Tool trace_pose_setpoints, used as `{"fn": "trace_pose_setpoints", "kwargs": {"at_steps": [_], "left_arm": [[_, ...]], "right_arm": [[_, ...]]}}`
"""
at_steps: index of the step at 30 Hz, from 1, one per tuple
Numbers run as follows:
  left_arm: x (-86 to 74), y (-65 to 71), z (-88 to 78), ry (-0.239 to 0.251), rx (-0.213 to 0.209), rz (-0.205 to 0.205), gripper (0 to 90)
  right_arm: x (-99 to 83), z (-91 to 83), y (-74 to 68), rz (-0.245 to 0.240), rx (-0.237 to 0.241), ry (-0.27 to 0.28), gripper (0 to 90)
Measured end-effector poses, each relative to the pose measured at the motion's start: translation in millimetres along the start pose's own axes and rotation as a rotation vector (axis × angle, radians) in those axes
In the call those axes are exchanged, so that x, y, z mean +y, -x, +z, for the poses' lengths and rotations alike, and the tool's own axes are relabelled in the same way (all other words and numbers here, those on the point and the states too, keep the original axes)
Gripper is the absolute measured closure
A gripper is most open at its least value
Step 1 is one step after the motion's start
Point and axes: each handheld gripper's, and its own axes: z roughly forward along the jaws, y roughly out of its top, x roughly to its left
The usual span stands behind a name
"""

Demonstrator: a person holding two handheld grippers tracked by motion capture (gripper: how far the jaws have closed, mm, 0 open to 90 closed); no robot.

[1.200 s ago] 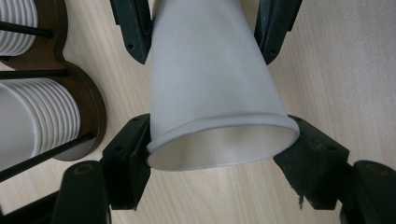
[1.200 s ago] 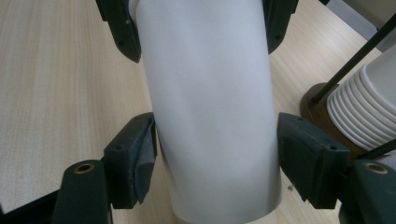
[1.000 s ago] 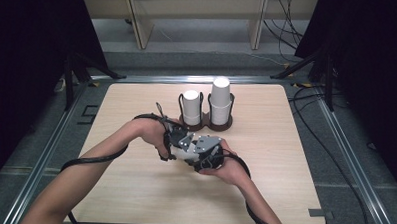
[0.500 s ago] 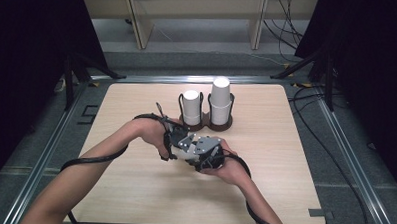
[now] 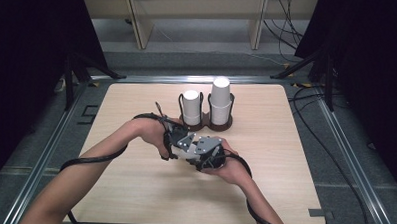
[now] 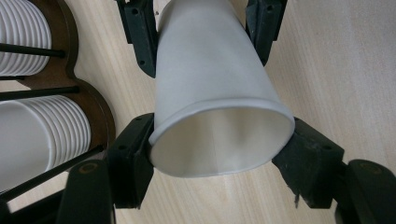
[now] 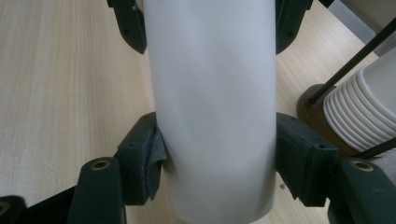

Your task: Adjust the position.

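Bench (image 5: 133, 190): light wood, rounded corners, metal frame around it.

Cup (image 6: 210, 88): white paper, lying roughly level just above the bench, a little toward 6 o'clock of bench centre. In the left gripper view its open rim faces the camera; in the right gripper view its wall (image 7: 212, 107) runs up the middle.

Left hand-held gripper (image 5: 182, 144): jaws pinching the cup at its rim end, one pad on each side, touching.

Right hand-held gripper (image 5: 205, 152): jaws have just been closing and now clamp the same cup's wall from both sides. The two grippers meet over the cup, touching or nearly so.

Holder (image 5: 221, 125): dark two-well stand with black upright rods, at 12 o'clock of the grippers, near but apart.

Stacks: shorter stack (image 5: 191, 104) in the well at 9 o'clock, taller stack (image 5: 220, 93) in the well at 3 o'clock, both upside down.

Open room: bare bench at 9, 3 and 6 o'clock of the grippers, out to all edges; forearms cross the 6 o'clock edge. Tight only toward 12 o'clock, by the holder.
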Motion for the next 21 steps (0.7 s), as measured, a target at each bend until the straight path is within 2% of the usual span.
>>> {"fn": "trace_pose_setpoints", "kwargs": {"at_steps": [4,5,7,8,13,14,16,17,18,19,20,21], "left_arm": [[-0.9,0.2,0.6,0.011,0.002,0.0,30.9],[-1.6,0.9,1.2,0.017,0.0,-0.011,30.6],[-2.9,1.1,1.6,0.023,0.0,-0.02,29.3],[-3.5,0.9,2.1,0.028,0.007,-0.027,28.5],[-6.5,1.4,2.5,0.071,0.039,-0.074,18.7],[-7.0,1.5,2.4,0.088,0.047,-0.086,17.2],[-8.5,1.8,2.1,0.114,0.065,-0.103,14.7],[-9.4,1.8,2.1,0.123,0.072,-0.109,14.3],[-10.2,3.4,3.9,0.161,0.082,-0.142,14.1],[-11.2,3.7,4.1,0.18,0.088,-0.155,14.0],[-12.3,3.2,3.5,0.19,0.093,-0.155,13.8],[-13.6,2.8,2.9,0.192,0.098,-0.154,13.1]], "right_arm": [[-0.4,-0.7,-1.2,0.014,0.002,-0.007,37.6],[-0.5,-0.8,-1.2,0.014,0.001,-0.008,37.6],[-0.6,-0.1,0.8,-0.015,0.003,0.004,37.6],[-1.0,-0.6,-0.3,0.006,0.002,0.0,37.5],[-3.7,-2.5,-0.2,0.037,-0.006,0.024,37.5],[-4.1,-3.4,0.0,0.035,-0.011,0.022,37.5],[-4.5,-4.5,4.6,-0.021,-0.029,0.053,37.4],[-5.9,-6.4,-0.8,0.071,-0.019,0.037,37.4],[-6.7,-7.1,0.2,0.067,-0.023,0.047,37.3],[-7.8,-7.9,0.2,0.074,-0.033,0.053,37.3],[-8.5,-8.3,2.1,0.052,-0.035,0.06,37.3],[-10.7,-9.5,1.1,0.07,-0.044,0.07,37.2]]}}
